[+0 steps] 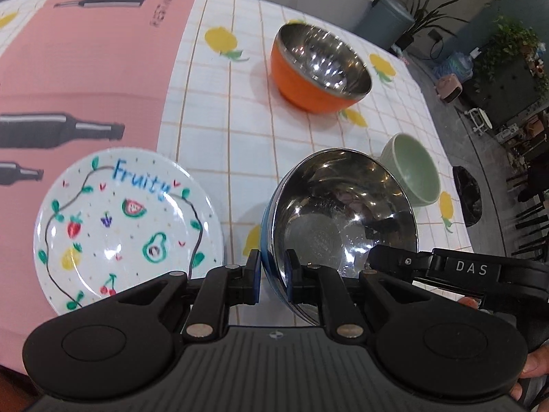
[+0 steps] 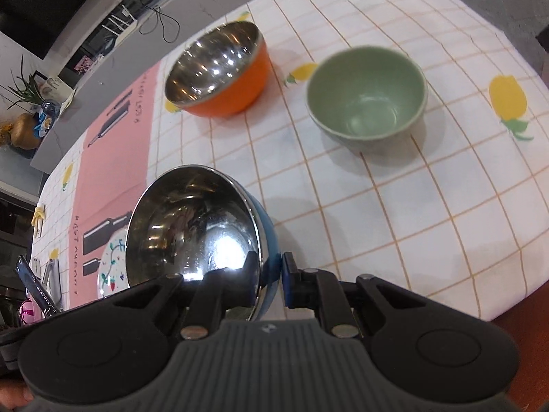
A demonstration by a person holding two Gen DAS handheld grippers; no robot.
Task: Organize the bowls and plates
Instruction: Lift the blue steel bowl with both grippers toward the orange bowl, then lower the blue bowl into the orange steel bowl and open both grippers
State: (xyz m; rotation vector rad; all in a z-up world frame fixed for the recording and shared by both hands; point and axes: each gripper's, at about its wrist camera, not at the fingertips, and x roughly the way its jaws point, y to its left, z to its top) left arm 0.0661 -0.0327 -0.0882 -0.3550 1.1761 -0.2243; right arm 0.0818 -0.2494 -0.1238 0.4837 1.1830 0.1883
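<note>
A steel bowl with a blue outside [image 1: 343, 213] hangs tilted over the table, held by both grippers. My left gripper [image 1: 272, 269] is shut on its near rim, one pad inside and one outside. My right gripper [image 2: 271, 274] is shut on the rim of the same blue bowl [image 2: 192, 226] from the other side. An orange bowl with a steel inside [image 1: 298, 79] [image 2: 233, 92] stands upright farther back. A pale green bowl [image 1: 411, 171] [image 2: 367, 103] stands to the right. A white "Fruity" plate [image 1: 127, 226] [image 2: 113, 274] lies flat at the left.
A checked tablecloth with yellow fruit prints [image 1: 240, 144] covers the table, and a pink mat with bottle prints [image 1: 85, 68] lies under the plate's far side. The table's right edge [image 1: 456, 158] drops to a floor with plants and clutter. A hand shows at the lower right [image 1: 532, 374].
</note>
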